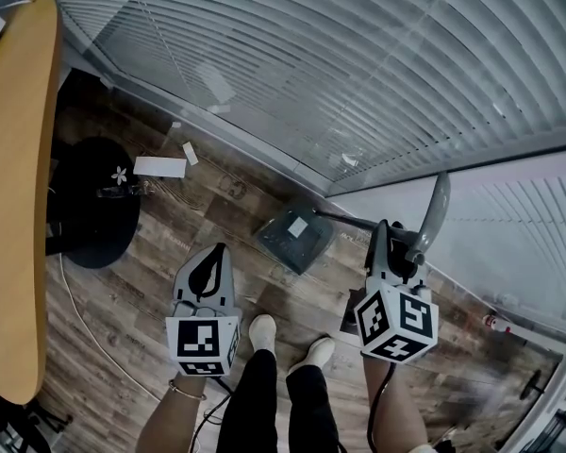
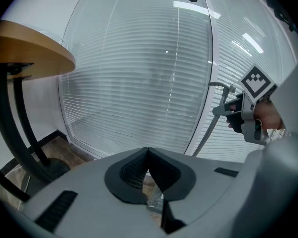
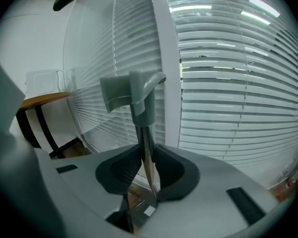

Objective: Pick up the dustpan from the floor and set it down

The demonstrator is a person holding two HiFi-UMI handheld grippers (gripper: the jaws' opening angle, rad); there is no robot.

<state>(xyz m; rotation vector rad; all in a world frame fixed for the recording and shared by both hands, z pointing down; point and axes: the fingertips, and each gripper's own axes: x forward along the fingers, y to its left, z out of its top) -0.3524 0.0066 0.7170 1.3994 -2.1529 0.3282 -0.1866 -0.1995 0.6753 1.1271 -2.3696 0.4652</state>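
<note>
The dark dustpan (image 1: 295,234) rests on the wood floor by the glass wall, with a white label on it. Its thin shaft rises to the right and ends in a grey grip (image 1: 435,210). My right gripper (image 1: 396,241) is shut on that shaft just below the grip. In the right gripper view the shaft (image 3: 145,148) stands upright between the pads of the right gripper (image 3: 148,155), with the pan (image 3: 140,211) below. My left gripper (image 1: 208,268) hangs to the left of the pan. In its own view the left gripper (image 2: 148,155) is shut and holds nothing.
A round wooden tabletop (image 1: 14,206) fills the left side, with a black round base (image 1: 94,206) under it. A white paper (image 1: 160,166) and a cable (image 1: 85,319) lie on the floor. Glass with blinds (image 1: 358,64) runs behind. The person's shoes (image 1: 262,331) stand between the grippers.
</note>
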